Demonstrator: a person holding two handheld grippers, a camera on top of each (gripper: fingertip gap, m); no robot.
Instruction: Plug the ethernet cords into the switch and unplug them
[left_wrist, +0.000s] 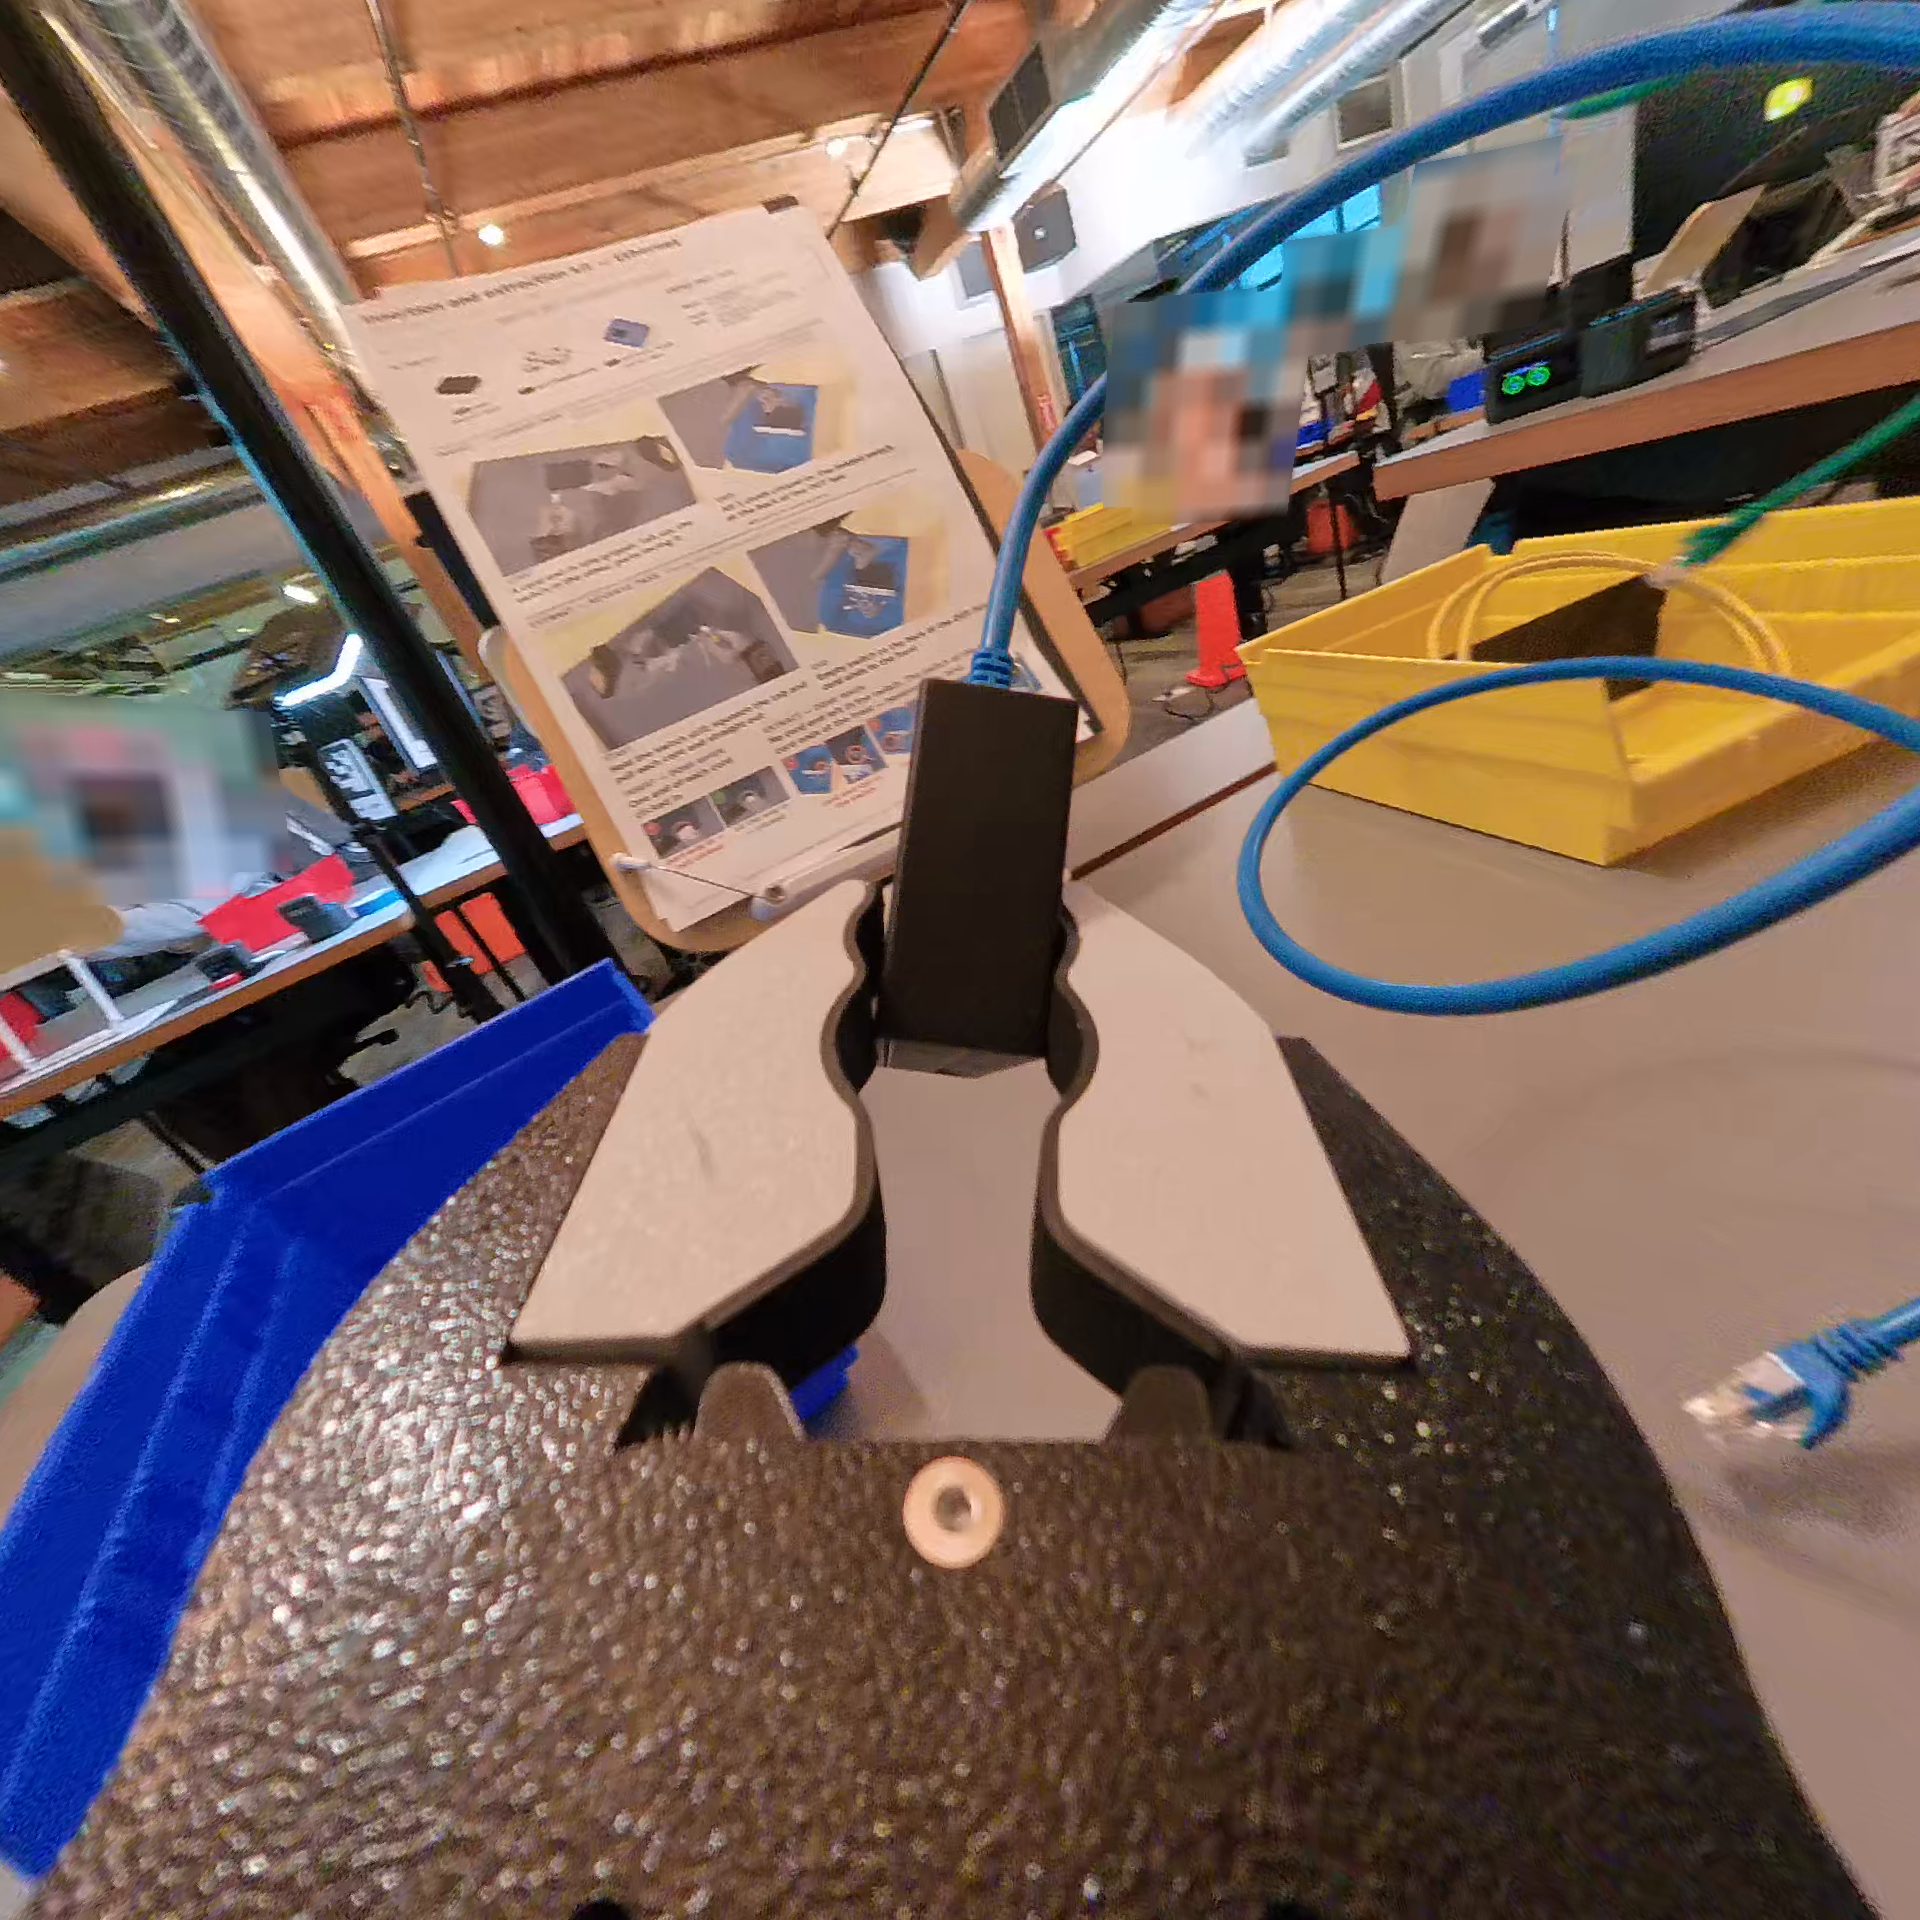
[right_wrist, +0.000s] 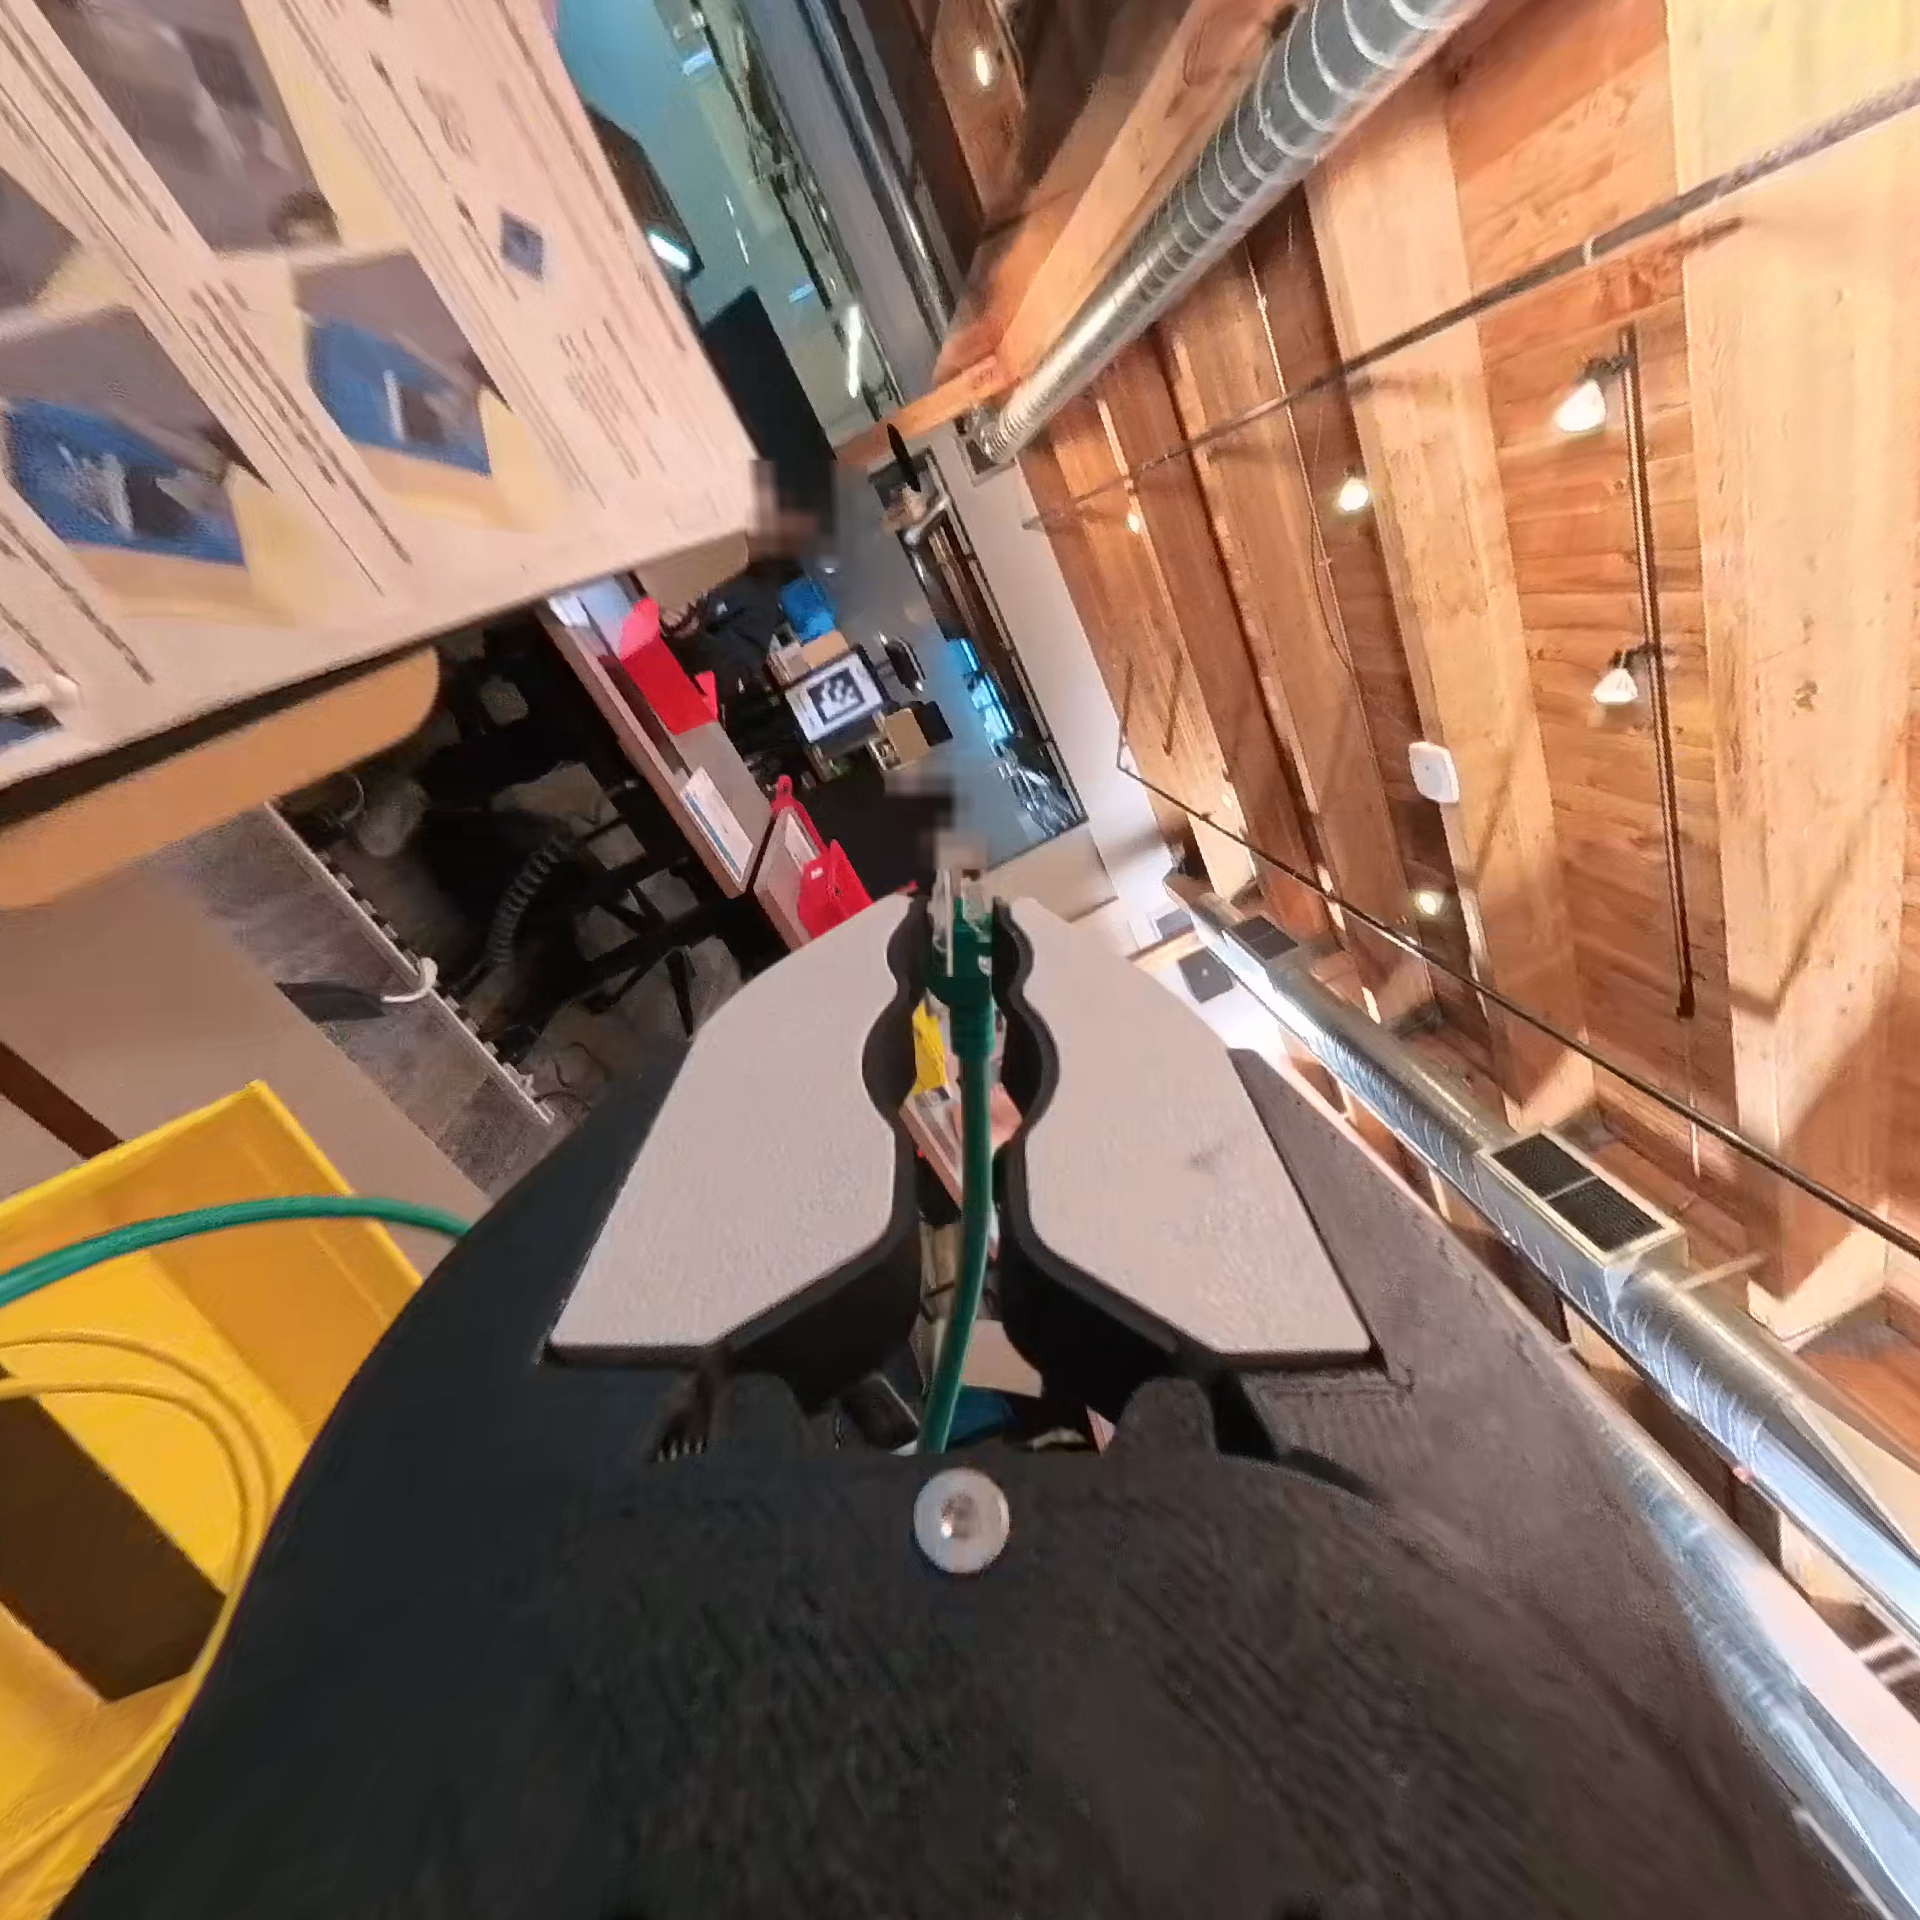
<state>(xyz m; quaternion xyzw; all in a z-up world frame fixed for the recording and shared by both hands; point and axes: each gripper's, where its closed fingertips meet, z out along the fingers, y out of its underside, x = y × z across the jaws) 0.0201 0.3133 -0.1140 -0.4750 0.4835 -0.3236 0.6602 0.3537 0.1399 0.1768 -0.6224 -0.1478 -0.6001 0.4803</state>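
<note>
Switch (left_wrist: 977, 883), a black box, stood upright, clenched in the left hand-held gripper (left_wrist: 966, 997) above the counter (left_wrist: 1558, 1143), blue cord (left_wrist: 1013, 540) plugged in at 12 o'clock. Right hand-held gripper (right_wrist: 961, 935) pinched the green cord (right_wrist: 966, 1143) behind its plug, apparently for insertion.

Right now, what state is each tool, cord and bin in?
Left tool: shut on the switch.
Switch: held upright, blue cord plugged in on top.
Blue cord's other plug: loose above the table.
Right tool: shut on the green cord, unplugged.
Yellow bin: holds a yellow cord.
</note>
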